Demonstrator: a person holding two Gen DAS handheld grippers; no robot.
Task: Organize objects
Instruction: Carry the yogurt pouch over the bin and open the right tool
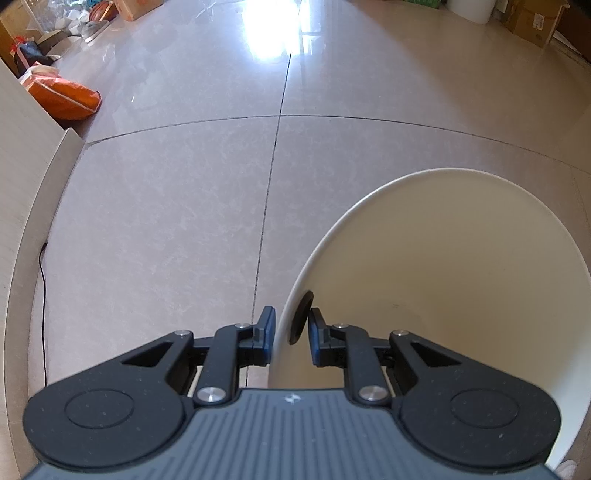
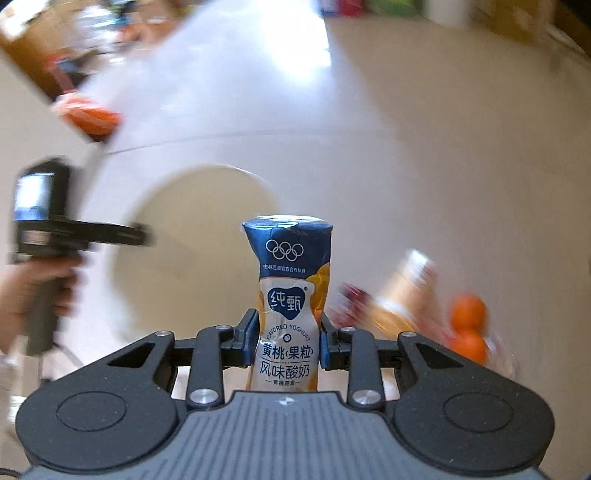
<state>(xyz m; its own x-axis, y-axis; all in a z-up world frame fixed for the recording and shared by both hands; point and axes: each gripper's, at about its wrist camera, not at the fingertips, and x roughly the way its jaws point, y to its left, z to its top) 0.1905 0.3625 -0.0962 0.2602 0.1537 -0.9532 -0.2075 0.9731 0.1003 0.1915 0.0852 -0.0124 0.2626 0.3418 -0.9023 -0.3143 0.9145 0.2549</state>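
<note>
My left gripper point(image 1: 291, 318) is shut on the rim of a cream round bin point(image 1: 443, 277), one finger outside the wall and one inside, beside a black round knob point(image 1: 300, 317) on the wall. In the right wrist view a blue-and-white yoghurt bottle point(image 2: 288, 266) with Olympic rings stands upright, and my right gripper point(image 2: 288, 327) is shut on its lower half. That view is heavily blurred. The bin point(image 2: 192, 240) lies below and to the left there, with the left gripper point(image 2: 140, 234) at its rim, held by a hand point(image 2: 22, 295).
Glossy tiled floor point(image 1: 184, 184) spreads ahead. An orange bag point(image 1: 68, 98) and clutter lie far left beside a pale panel point(image 1: 22, 184); a cardboard box point(image 1: 532, 18) sits far right. Two oranges point(image 2: 467, 314) and a blurred orange package point(image 2: 402, 295) lie on the floor at right.
</note>
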